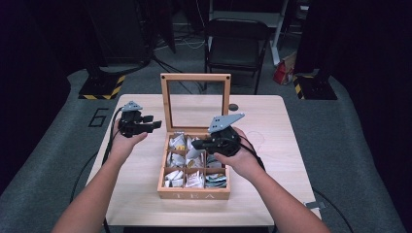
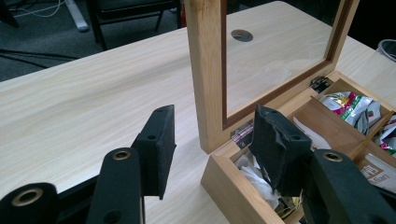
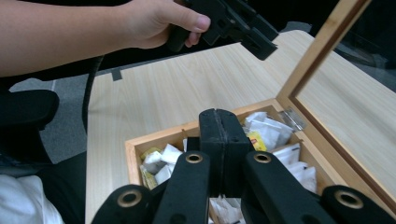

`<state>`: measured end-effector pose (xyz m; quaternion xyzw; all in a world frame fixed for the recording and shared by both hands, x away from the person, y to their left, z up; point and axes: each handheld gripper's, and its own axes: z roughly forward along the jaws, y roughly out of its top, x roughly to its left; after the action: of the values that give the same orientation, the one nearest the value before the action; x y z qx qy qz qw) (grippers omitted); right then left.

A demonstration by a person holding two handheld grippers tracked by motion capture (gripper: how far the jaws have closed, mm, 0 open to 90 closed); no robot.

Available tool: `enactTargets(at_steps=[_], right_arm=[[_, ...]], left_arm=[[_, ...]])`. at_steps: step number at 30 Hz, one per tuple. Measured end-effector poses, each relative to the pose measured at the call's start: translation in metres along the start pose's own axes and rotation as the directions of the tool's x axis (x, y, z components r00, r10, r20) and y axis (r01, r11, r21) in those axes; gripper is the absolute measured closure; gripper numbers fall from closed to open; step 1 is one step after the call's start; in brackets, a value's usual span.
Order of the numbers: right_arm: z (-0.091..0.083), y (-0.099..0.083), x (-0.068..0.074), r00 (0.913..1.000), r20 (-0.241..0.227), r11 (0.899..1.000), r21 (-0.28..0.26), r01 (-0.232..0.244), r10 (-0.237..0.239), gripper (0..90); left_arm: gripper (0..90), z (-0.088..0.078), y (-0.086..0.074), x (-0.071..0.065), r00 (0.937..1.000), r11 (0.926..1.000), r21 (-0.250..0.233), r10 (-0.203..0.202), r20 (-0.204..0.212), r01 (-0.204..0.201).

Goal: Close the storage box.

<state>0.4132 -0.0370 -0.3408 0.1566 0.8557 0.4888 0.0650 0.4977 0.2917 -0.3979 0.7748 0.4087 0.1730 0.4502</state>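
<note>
A wooden tea box [image 1: 194, 194] stands mid-table with its glass lid [image 1: 196, 76] upright. Its compartments hold several tea bags [image 1: 176, 178]. My right gripper [image 1: 196, 144] hovers over the box's middle row with its jaws pressed together [image 3: 223, 114]. A white tea bag [image 1: 194, 154] lies just under its tips; whether it is pinched I cannot tell. My left gripper [image 1: 156, 124] is held above the table left of the box, open and empty [image 2: 212, 135], facing the lid's left post [image 2: 205, 70]. In the right gripper view, the left gripper [image 3: 254, 39] hangs past the box.
The light wooden table [image 1: 272, 194] has a round cable hole [image 1: 233, 107] behind the lid. A black folding chair [image 1: 235, 46] stands beyond the far edge, with a red bag [image 1: 283, 73] and striped stand bases [image 1: 102, 88] on the floor.
</note>
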Motion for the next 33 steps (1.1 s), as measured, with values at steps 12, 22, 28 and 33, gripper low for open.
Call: enactTargets(at_steps=[12,22,28,33], right_arm=[[-0.017,-0.003,-0.014,0.9984,0.053,1.0,-0.001,-0.018,0.018,90.0],[-0.042,-0.015,-0.036,0.9869,0.146,0.998,-0.005,-0.068,0.068,90.0],[-0.056,-0.018,-0.048,0.9775,0.195,0.997,-0.009,-0.081,0.081,90.0],[-0.067,-0.022,-0.056,0.9685,0.23,0.995,-0.009,-0.096,0.095,90.0]], left_arm=[[49.1,-0.001,0.0,0.0,1.0,1.0,0.004,0.001,0.001,-0.001],[49.1,-0.002,0.0,0.001,1.0,1.0,-0.002,-0.003,-0.005,0.003],[49.1,-0.001,0.0,0.001,1.0,1.0,0.005,0.001,-0.003,-0.001],[49.1,-0.002,-0.001,0.002,1.0,1.0,0.001,0.0,-0.007,0.0]])
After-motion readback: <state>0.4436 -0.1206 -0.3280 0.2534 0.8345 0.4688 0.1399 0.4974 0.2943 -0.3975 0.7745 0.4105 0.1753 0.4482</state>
